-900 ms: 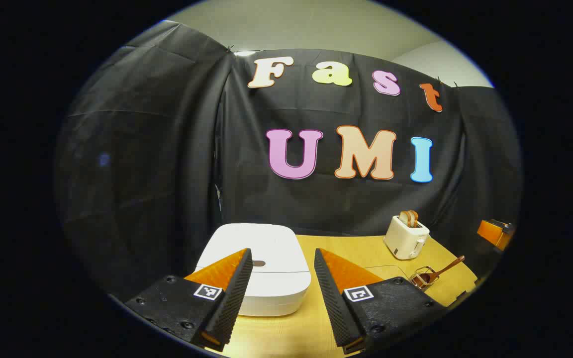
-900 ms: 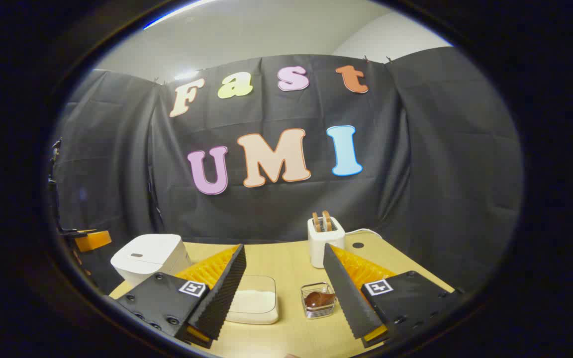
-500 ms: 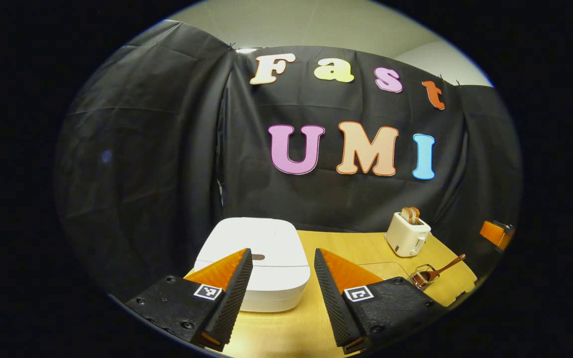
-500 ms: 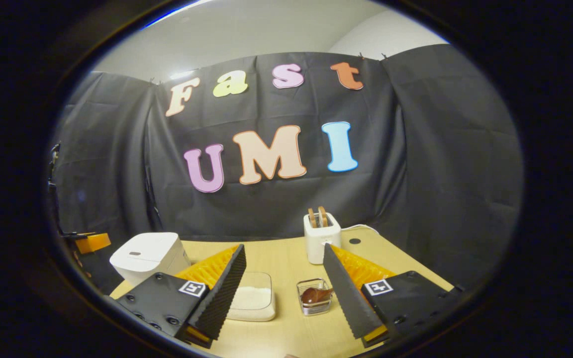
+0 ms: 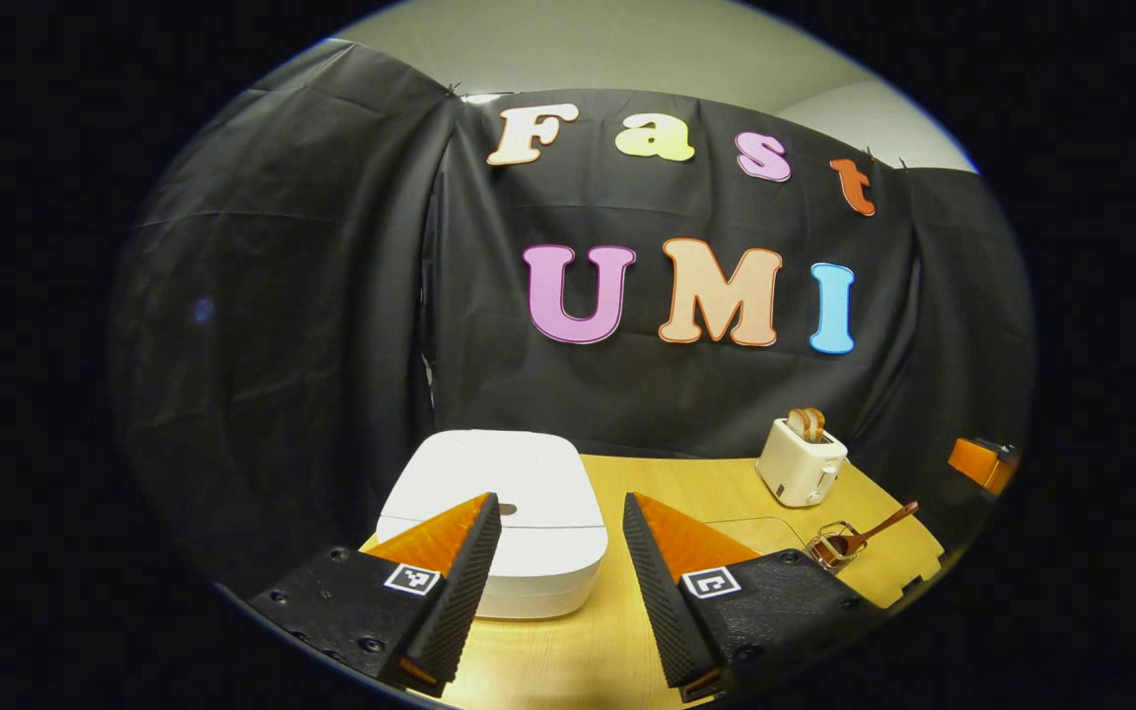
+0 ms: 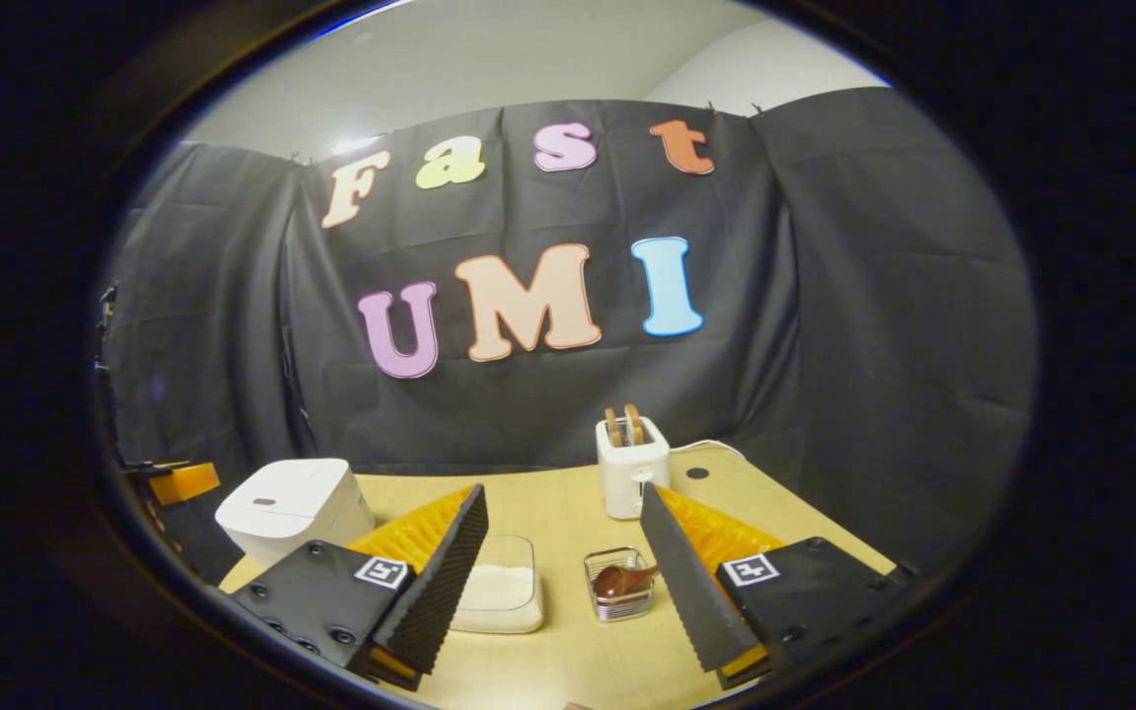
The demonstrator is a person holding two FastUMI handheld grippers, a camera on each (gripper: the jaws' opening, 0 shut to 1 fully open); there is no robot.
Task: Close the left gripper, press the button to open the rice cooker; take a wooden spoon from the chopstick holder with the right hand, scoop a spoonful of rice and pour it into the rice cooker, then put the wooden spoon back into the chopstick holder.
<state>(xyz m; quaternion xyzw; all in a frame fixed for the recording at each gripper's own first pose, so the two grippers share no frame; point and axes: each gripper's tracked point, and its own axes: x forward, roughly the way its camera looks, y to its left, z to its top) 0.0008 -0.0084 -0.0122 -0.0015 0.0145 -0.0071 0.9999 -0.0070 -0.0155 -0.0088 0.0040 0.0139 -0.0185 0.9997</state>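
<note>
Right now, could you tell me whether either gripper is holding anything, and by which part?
Nothing is held. The left gripper and right gripper are both open and empty; the spoon sits in its holder.

Black cloth wall point(image 6: 824, 325) across frame centre; pale ceiling point(image 6: 489, 69) along top; light wooden table point(image 6: 558, 513) at bottom centre.

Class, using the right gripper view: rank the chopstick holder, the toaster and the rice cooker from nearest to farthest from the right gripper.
1. Chopstick holder, just ahead of the open right gripper.
2. Toaster, farther back, right of centre.
3. Rice cooker, off to the left; too close to the toaster to rank firmly.
</note>
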